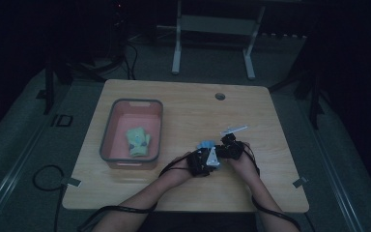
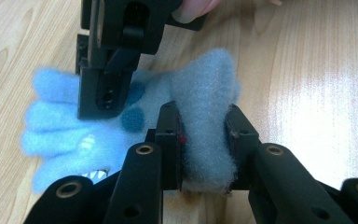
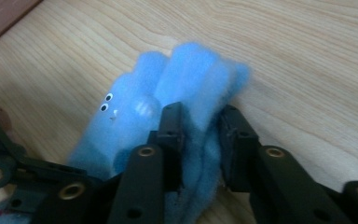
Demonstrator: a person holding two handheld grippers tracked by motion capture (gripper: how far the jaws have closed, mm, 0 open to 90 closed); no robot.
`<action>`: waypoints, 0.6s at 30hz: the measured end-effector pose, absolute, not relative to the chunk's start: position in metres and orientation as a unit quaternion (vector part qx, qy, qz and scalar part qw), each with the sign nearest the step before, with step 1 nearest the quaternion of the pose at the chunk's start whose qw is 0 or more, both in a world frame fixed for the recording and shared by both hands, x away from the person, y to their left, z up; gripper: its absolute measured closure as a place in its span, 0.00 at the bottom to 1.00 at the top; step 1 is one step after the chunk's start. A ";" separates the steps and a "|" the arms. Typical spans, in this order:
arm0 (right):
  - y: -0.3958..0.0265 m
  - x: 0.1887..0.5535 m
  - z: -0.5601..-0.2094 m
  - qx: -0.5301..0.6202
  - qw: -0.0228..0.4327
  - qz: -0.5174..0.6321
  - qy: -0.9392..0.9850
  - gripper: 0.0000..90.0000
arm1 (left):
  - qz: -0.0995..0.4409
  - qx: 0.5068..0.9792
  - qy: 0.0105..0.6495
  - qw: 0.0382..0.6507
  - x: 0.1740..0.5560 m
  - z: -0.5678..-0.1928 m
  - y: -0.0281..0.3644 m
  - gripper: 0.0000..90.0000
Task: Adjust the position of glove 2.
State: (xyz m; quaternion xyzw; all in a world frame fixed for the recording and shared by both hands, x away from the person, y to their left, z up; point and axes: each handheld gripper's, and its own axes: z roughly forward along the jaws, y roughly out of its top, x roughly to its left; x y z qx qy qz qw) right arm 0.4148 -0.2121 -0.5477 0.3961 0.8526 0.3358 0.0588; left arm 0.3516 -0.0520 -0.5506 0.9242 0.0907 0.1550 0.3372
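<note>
Blue glove (image 2: 121, 121) on the worktop (image 1: 183, 104), near the front edge — left tool (image 2: 204, 140) clamped on its cuff, right tool (image 3: 200, 140) clamped on the fleece. In the high view the hands hide most of it. Left: pink bin (image 1: 110, 126) holding a green glove (image 1: 138, 141). Room dim — floor cables barely legible.

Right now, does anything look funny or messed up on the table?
Nothing is spilled or broken. The fuzzy blue glove is bunched up, pinched by the left claw and the right claw. Another small glove lies crumpled in the pink bin.
</note>
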 end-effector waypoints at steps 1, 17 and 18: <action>-0.211 0.415 -0.547 0.400 0.057 0.335 0.851 0.84 | 0.154 0.924 0.093 0.337 0.352 -0.550 -0.052 0.82; -0.211 0.420 -0.519 0.404 0.045 0.383 0.829 0.86 | 0.172 0.918 0.101 0.343 0.353 -0.519 -0.037 0.84; -0.210 0.420 -0.516 0.403 0.048 0.385 0.829 0.86 | 0.175 0.918 0.099 0.341 0.353 -0.517 -0.036 0.84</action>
